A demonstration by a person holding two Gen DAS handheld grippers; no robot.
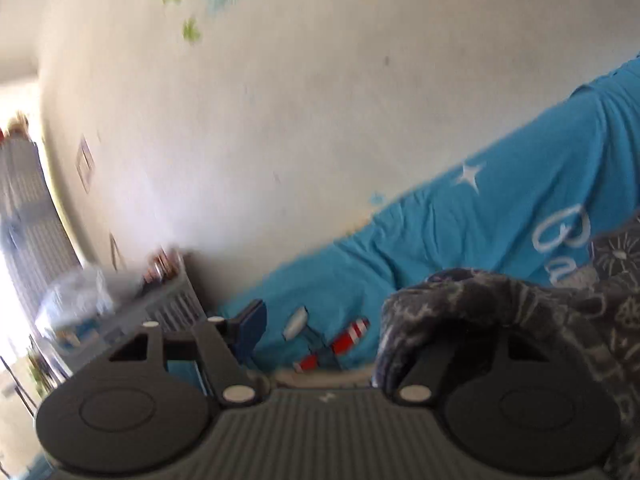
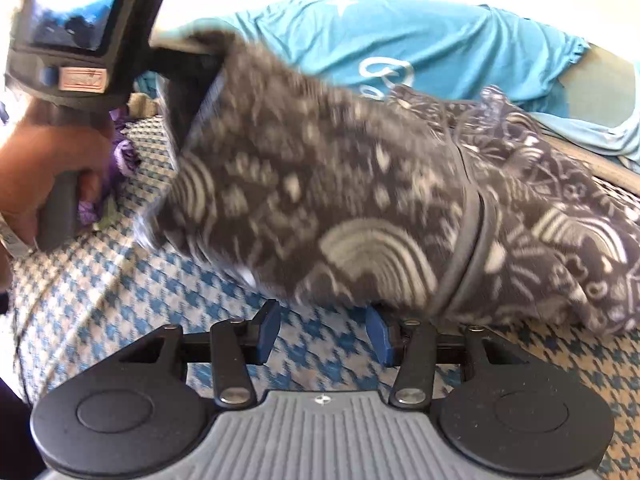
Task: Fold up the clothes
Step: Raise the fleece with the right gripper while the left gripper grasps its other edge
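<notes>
Each hand-held gripper has a black body with two round discs flanking a ribbed grey centre plate, black linkage arms pinned with silver screws, and blue pads on the fingertips (image 2: 269, 330). The left hand-held gripper (image 2: 188, 92) carries a small screen and a red-and-white label (text unreadable). The left hand (image 2: 48, 168) wears a pale wristband.

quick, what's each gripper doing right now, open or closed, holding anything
Left gripper: open, grey garment draped over one finger.
Right gripper: open, empty, just under the garment.
</notes>
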